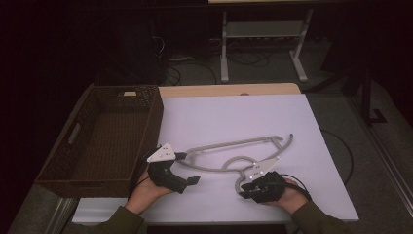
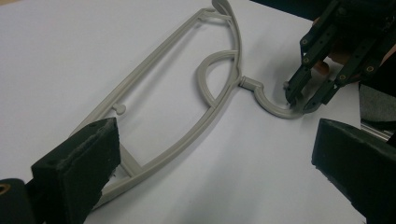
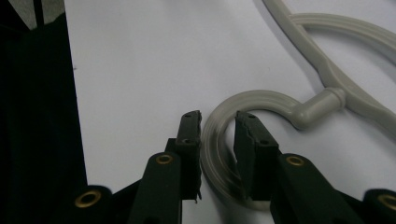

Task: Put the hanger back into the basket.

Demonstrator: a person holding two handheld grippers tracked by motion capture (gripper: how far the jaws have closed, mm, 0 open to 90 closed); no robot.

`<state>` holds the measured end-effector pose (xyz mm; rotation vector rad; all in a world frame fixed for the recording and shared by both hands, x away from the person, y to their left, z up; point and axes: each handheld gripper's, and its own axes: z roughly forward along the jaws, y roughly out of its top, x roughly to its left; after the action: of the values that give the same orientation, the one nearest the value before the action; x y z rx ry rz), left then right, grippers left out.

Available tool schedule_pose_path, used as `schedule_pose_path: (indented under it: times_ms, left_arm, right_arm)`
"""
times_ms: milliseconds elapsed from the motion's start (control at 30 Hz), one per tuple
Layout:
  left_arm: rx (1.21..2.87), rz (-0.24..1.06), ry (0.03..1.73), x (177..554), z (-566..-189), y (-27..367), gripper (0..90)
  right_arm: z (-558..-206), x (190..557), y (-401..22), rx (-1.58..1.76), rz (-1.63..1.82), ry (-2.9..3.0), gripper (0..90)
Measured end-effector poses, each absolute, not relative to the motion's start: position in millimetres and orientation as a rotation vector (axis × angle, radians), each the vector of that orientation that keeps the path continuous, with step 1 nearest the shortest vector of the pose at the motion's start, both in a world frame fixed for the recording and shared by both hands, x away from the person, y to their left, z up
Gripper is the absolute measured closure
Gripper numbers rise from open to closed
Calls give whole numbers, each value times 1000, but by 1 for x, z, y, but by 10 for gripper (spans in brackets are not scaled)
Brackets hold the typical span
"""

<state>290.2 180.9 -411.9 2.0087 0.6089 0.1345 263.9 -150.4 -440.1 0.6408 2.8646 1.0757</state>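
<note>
Looking down across the flat white table top (image 1: pixel 219 122), I see the dark brown woven wicker basket (image 1: pixel 104 139) filling the left of the high view, rectangular, with a handle slot in its near wall. Right of it, at the picture's lower middle, lies my pale grey plastic clothes hanger (image 1: pixel 234 153), flat on the white surface: a long curved bar, a straight bar above it, an arched loop in the middle, and a round hook turned toward the bottom edge. Its plastic is smooth and matt.

My right gripper (image 3: pixel 218 135), low in its own view, has its black jaws astride the hook's curve, one outside and one inside, narrowly parted; whether the pads press the plastic yet I cannot tell. My left gripper (image 1: pixel 187 168) sits at the hanger's left end, jaws spread wide, released, the hanger's corner passing just beside the left jaw in its view.
</note>
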Motion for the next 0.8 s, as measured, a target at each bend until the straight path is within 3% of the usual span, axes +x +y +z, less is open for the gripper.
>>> schedule_pose_path:
  times_ms: [800]
  left_arm:
    - [2014, 138, 608, 290, -412, 180, 9]
  right_arm:
    - [-443, 261, -148, 566, 1041, 2858, 788]
